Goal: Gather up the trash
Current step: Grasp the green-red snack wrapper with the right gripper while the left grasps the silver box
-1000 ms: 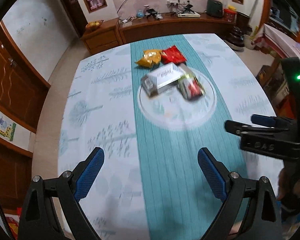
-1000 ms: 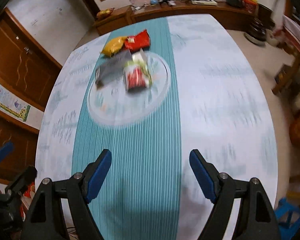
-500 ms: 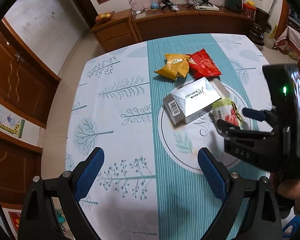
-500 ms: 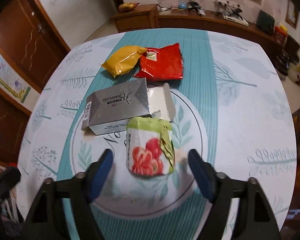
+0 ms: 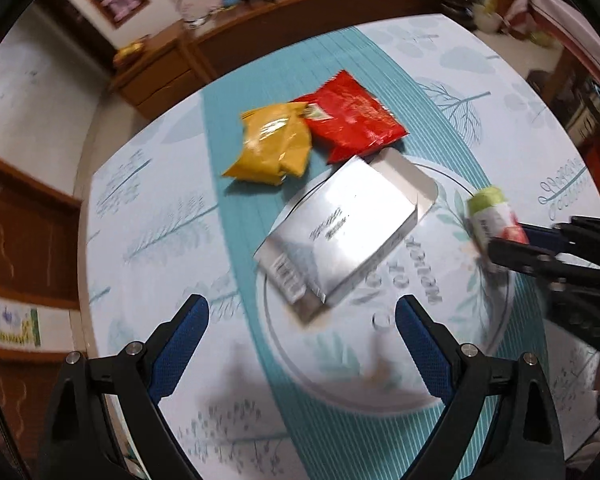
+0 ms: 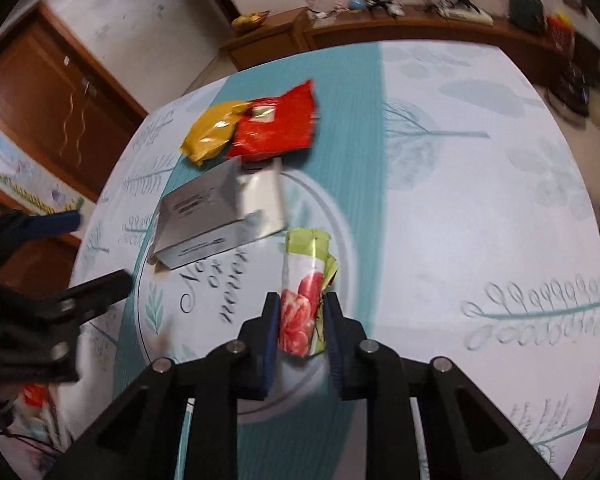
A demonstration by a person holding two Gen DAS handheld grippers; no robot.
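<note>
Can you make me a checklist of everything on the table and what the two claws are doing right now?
Surface: round table with a white leaf-print cloth and a teal stripe down the middle.
Job's things: yellow snack bag touching the red snack bag; silver box lying flat with its end flap open; green strawberry wrapper.
Clutter: nothing seen on the table beyond the trash.
Claws: right claw is shut on the green strawberry wrapper; left claw is open and holds nothing, near the silver box.
Cables: a blurry tangle on the wooden sideboard.
Surroundings: wooden door, white wall.
</note>
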